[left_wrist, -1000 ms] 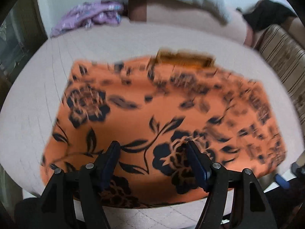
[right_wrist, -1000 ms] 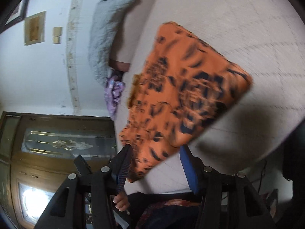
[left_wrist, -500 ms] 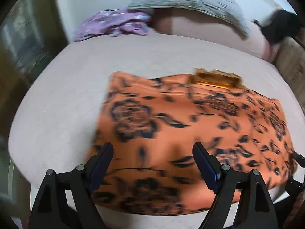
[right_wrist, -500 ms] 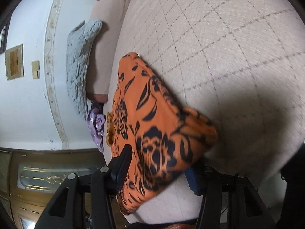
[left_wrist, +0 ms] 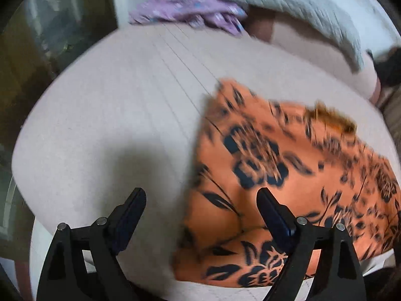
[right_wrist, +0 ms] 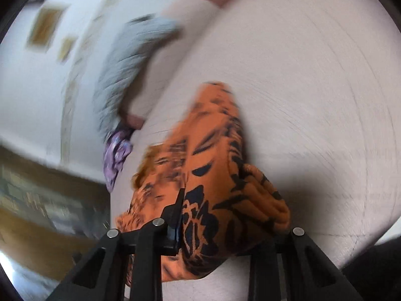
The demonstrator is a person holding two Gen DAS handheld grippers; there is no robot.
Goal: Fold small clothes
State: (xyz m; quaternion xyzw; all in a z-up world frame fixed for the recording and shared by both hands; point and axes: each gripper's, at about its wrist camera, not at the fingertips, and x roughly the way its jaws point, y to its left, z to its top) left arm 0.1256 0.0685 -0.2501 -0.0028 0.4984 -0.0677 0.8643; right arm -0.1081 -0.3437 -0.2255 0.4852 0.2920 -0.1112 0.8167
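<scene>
In the left wrist view, dark wood and glass furniture (left_wrist: 37, 50) fills the far left edge, blurred. Next to it the pale quilted surface (left_wrist: 120, 115) spreads wide, with a soft shadow on its near part. The left gripper (left_wrist: 201, 205) hangs over this surface with its fingers set wide apart and nothing between them; its left finger (left_wrist: 130, 210) is over bare quilting, its right finger (left_wrist: 273, 213) over the near left part of the orange floral garment (left_wrist: 288, 165). That garment lies on the right half of the surface, orange with black flowers and leaves, a fold showing at its near edge and a darker brown-orange trim at its far edge. At the far side, a crumpled purple cloth (left_wrist: 190, 12) lies at the surface's edge, and to its right a grey quilted blanket (left_wrist: 300, 7) drapes over a beige backrest. In the right wrist view, heavily blurred, framed pictures (right_wrist: 45, 30) hang on the white wall at left, then the grey blanket (right_wrist: 125, 65) and purple cloth (right_wrist: 116, 155). The right gripper (right_wrist: 225, 225) is at the near edge with a bunched corner of the orange garment (right_wrist: 213, 175) between its fingers; only the left finger (right_wrist: 176, 215) shows, the right one is hidden by cloth, so the grip looks closed on the fabric. Bare quilting fills the right.
</scene>
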